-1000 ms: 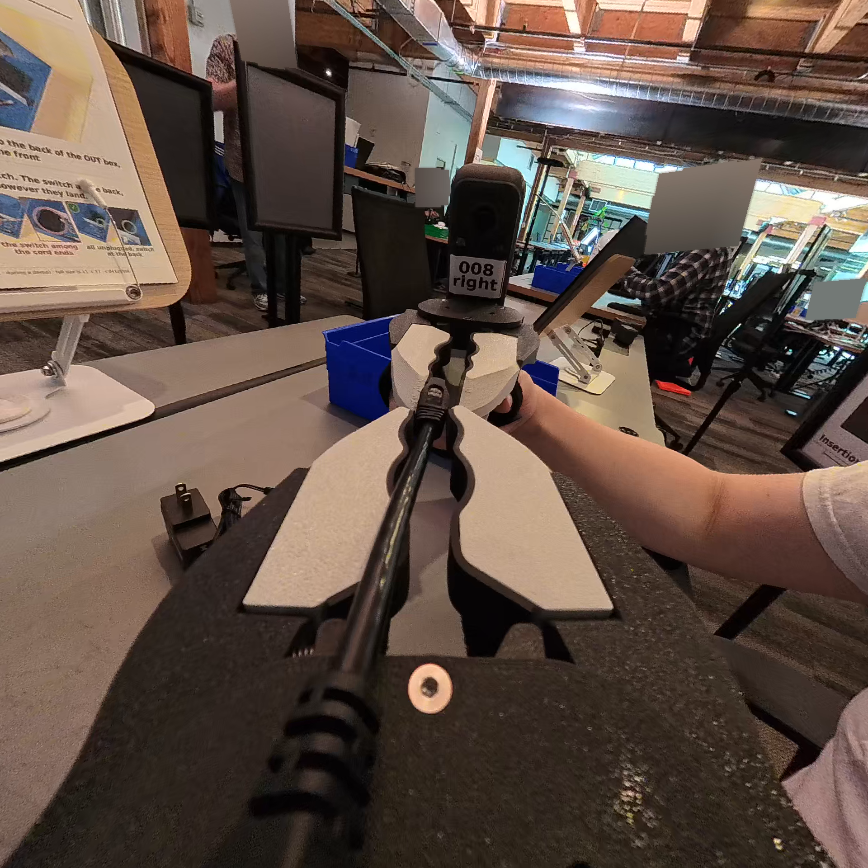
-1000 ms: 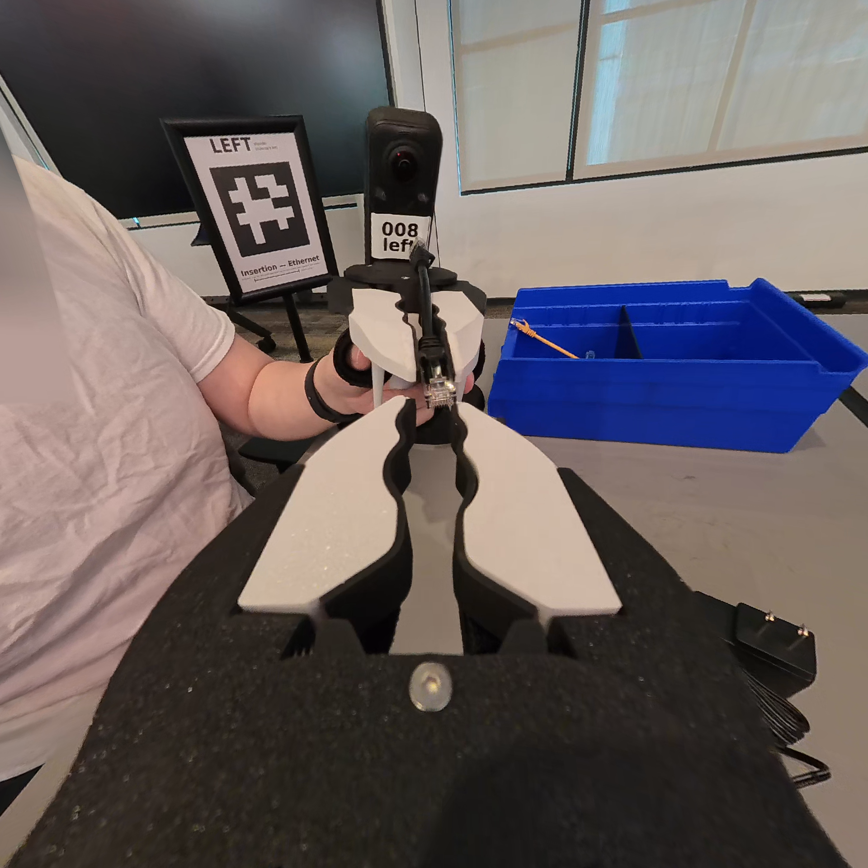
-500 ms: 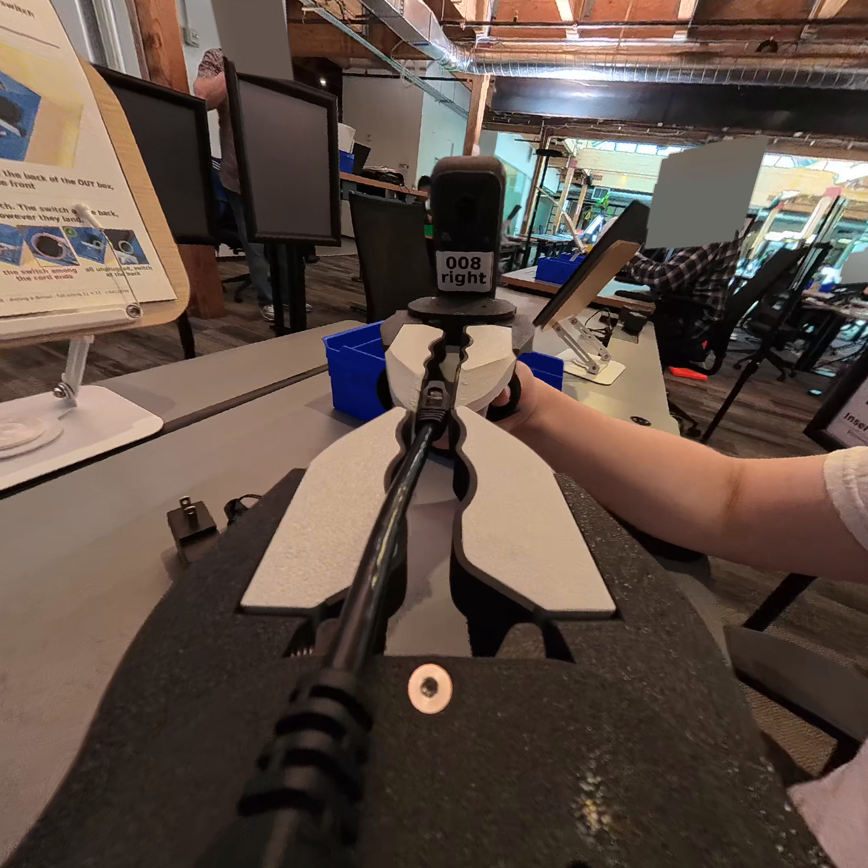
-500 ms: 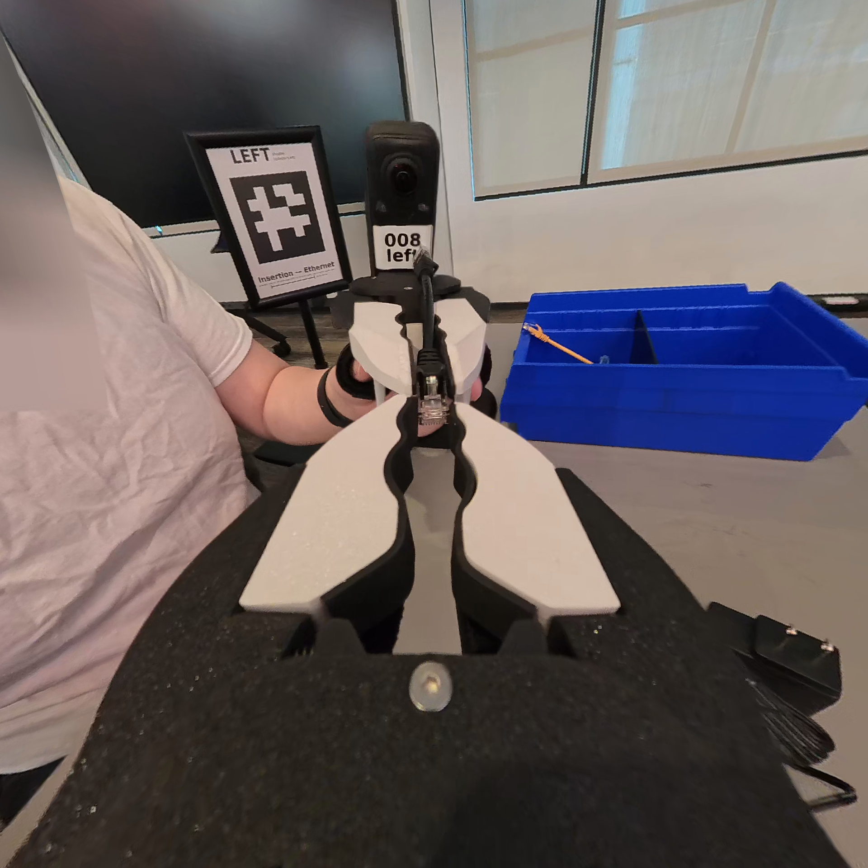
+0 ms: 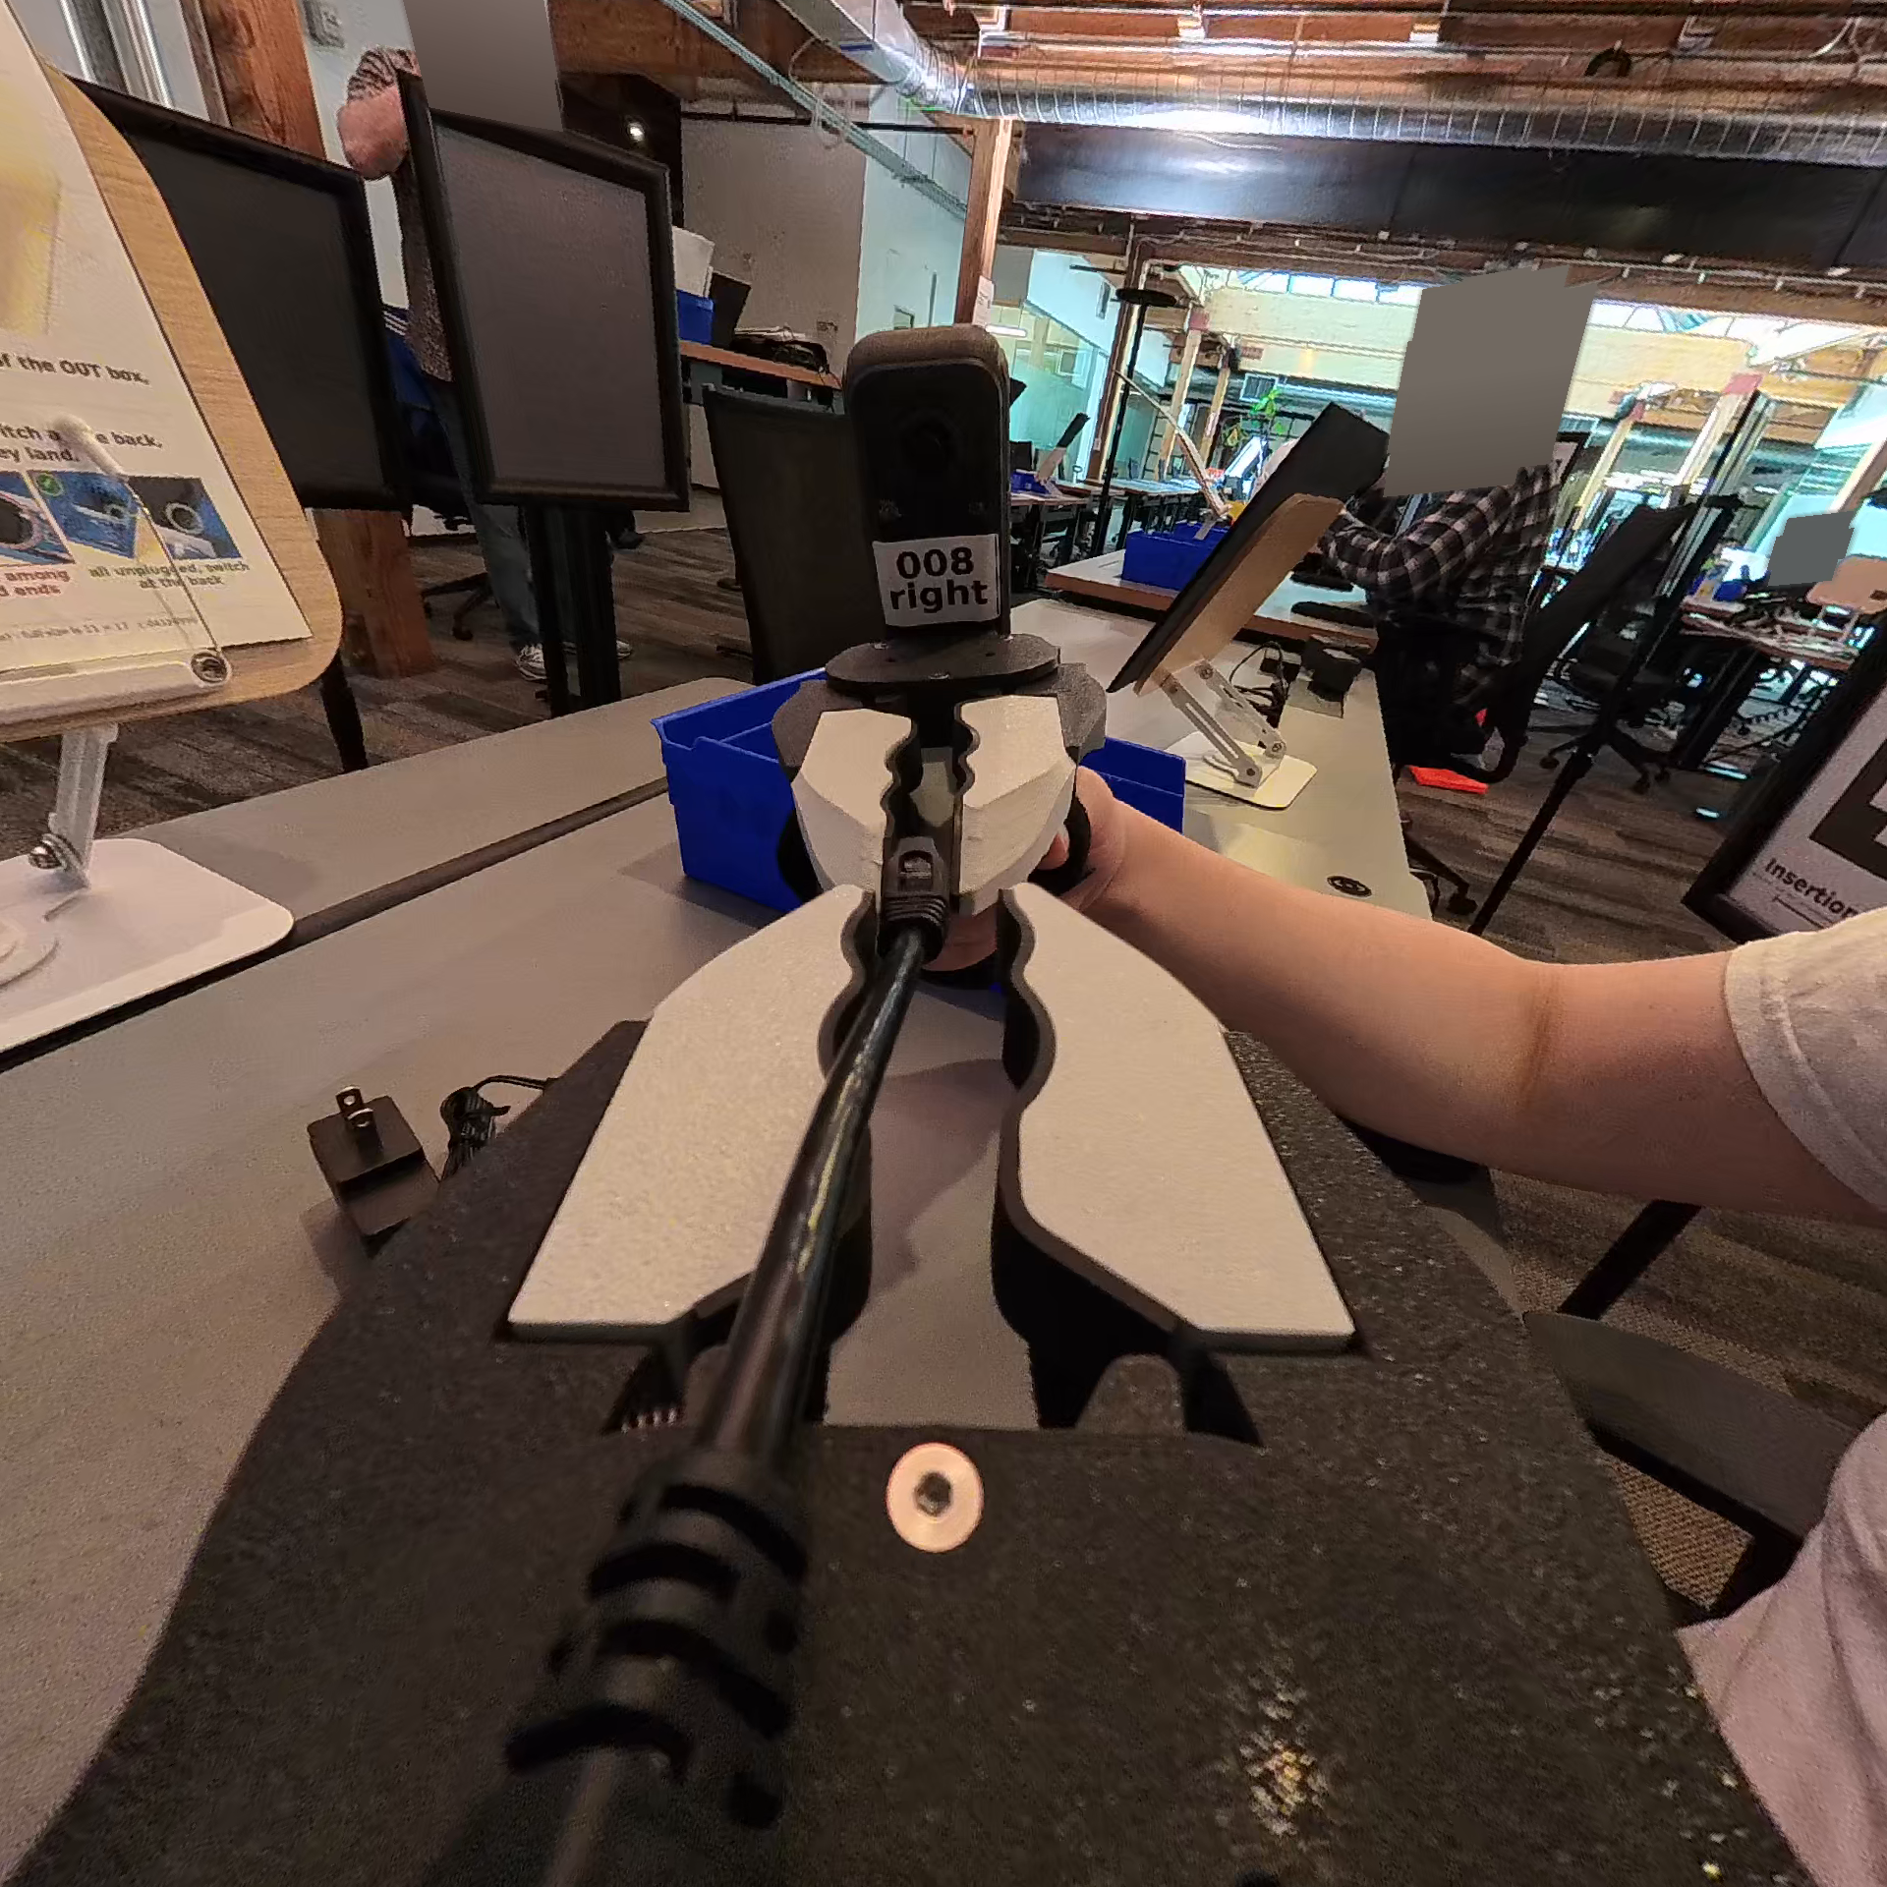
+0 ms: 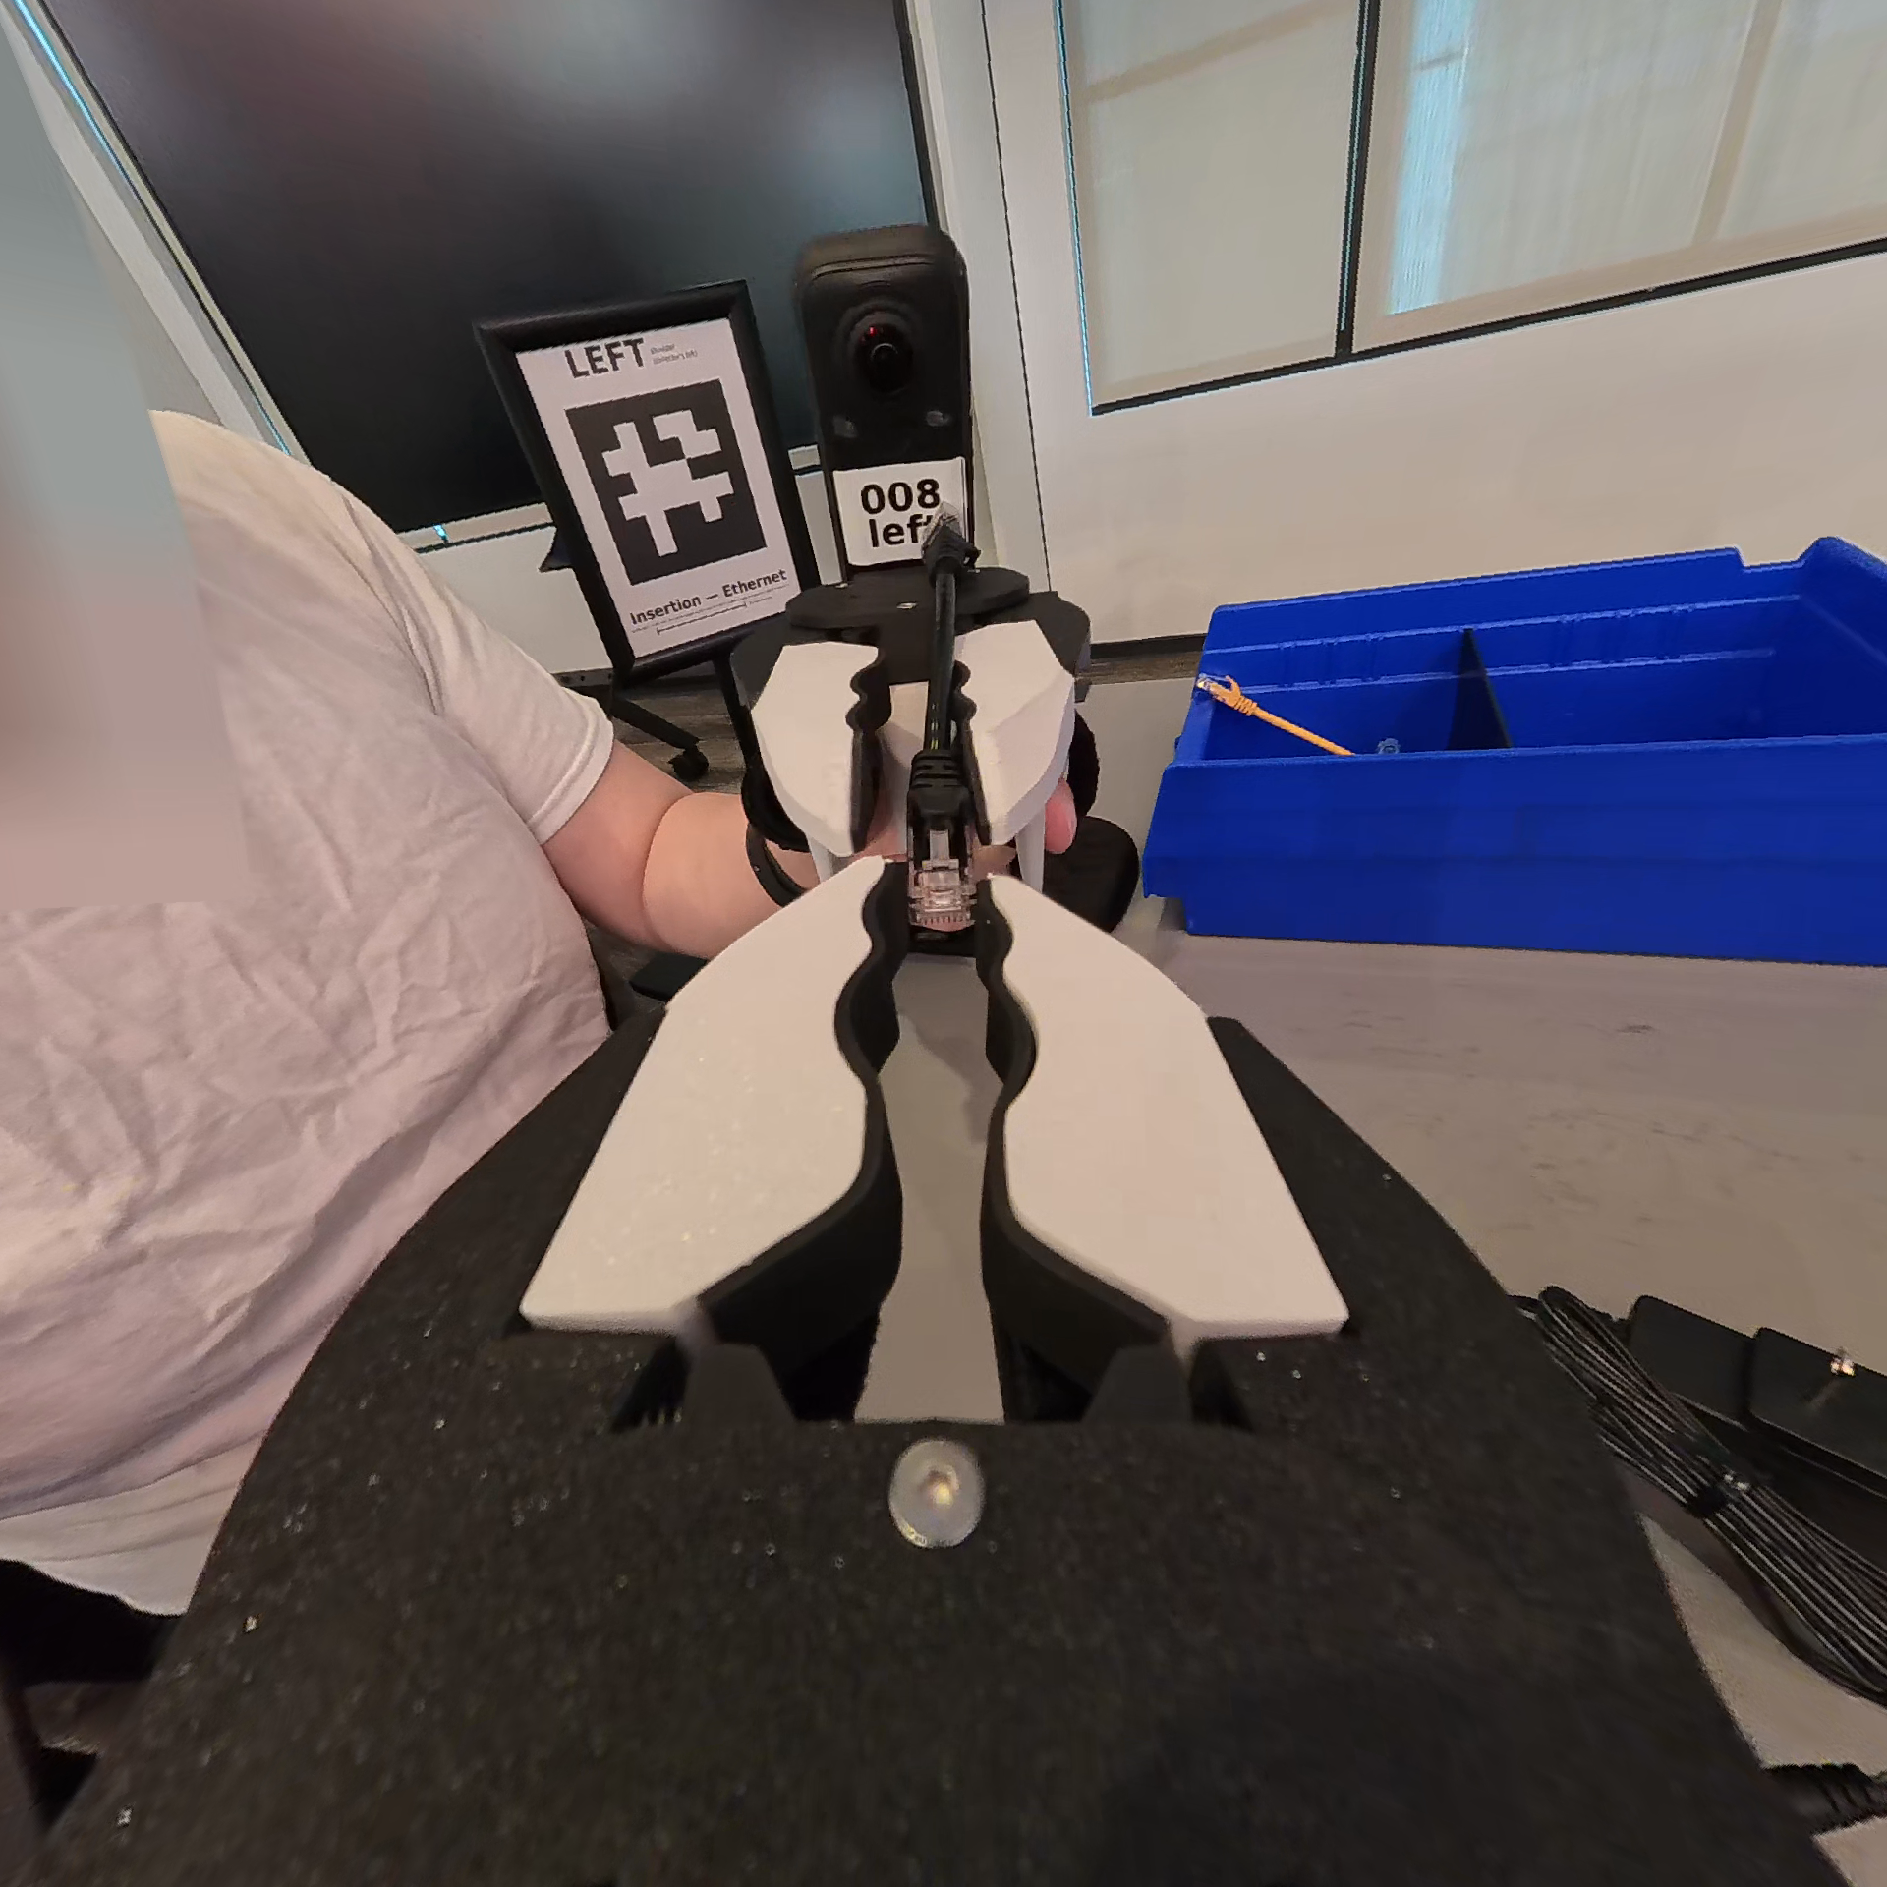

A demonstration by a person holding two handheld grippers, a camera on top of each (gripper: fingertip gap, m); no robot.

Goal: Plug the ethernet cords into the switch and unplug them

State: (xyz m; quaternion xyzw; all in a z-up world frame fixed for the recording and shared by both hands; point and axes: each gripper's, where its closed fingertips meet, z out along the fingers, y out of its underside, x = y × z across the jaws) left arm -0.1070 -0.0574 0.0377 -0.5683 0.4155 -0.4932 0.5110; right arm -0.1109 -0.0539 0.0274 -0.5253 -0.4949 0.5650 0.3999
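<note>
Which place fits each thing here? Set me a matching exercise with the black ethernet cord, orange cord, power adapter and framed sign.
Things:
1 black ethernet cord
2 orange cord
3 power adapter
4 framed sign

Places:
a in the blue bin
b flat on the grey table
c running from the left gripper to the right gripper
d upright on a stand, off the table

Pairs: 1-c, 2-a, 3-b, 4-d.

Adapter (image 5: 368,1164) left of gripper (image 5: 934,904) (bin (image 5: 715,786) behind) —

Open workshop with a grey table (image 5: 204,1205)

Exposed wooden ceiling beams (image 5: 1123,31) and silver ductwork (image 5: 1225,77) overhead; dark plank floor (image 5: 633,613); large windows (image 6: 1532,153); white wall (image 6: 1430,490); black office chairs (image 5: 786,531).
</note>
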